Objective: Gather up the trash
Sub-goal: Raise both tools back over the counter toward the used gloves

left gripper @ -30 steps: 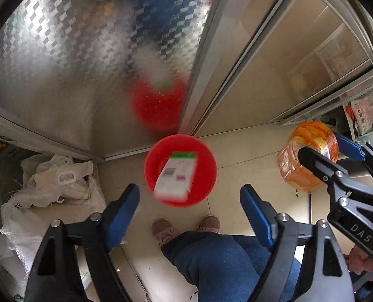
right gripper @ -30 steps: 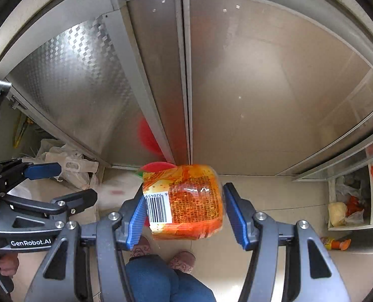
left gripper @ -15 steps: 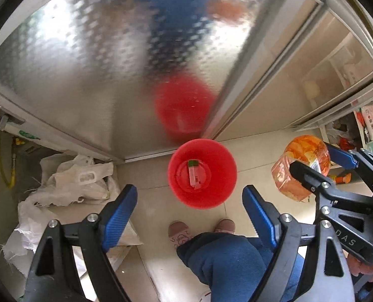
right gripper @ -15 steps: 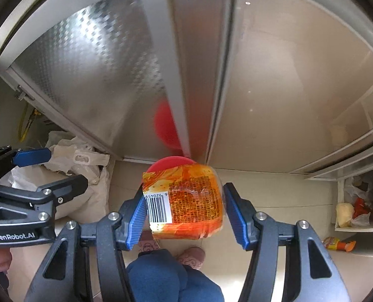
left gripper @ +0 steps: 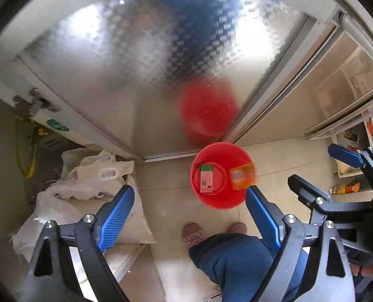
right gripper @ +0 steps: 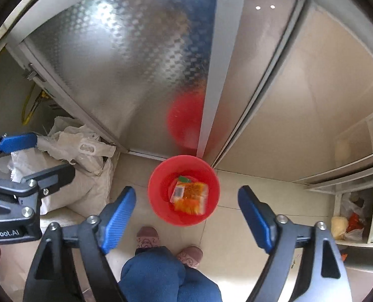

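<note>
**Both claws empty above the bin; stray litter is the remaining risk**

The tiled floor [right gripper: 236,226] carries a red bin [right gripper: 161,209], standing just in front of the frosted sliding door [left gripper: 136,75] and close beside a heap of white sacks [left gripper: 90,183]. The bin is light and open-topped, so a claw dipping too low, or one of the person's slippers [right gripper: 147,236] just below it in the picture, could tip it and spill what has been gathered.

The right claw [right gripper: 186,209] has just been opening; its jaws stand wide apart with nothing between them, and the orange snack packet [right gripper: 191,197] lies inside the bin, partly over a white carton [left gripper: 206,181]. In the left wrist view the packet shows as a blur near the bin's right rim, so it may be in mid-fall; it could catch the edge and end on the floor.

The left claw [left gripper: 189,214] is likewise spread wide and empty, and has been opening a little further.

An orange wrapper [left gripper: 344,188] lies on the floor by the low shelf [right gripper: 357,241] on the right. It is easy to overlook, and thin foil lying flat may slip from the pads when pinched.
</note>
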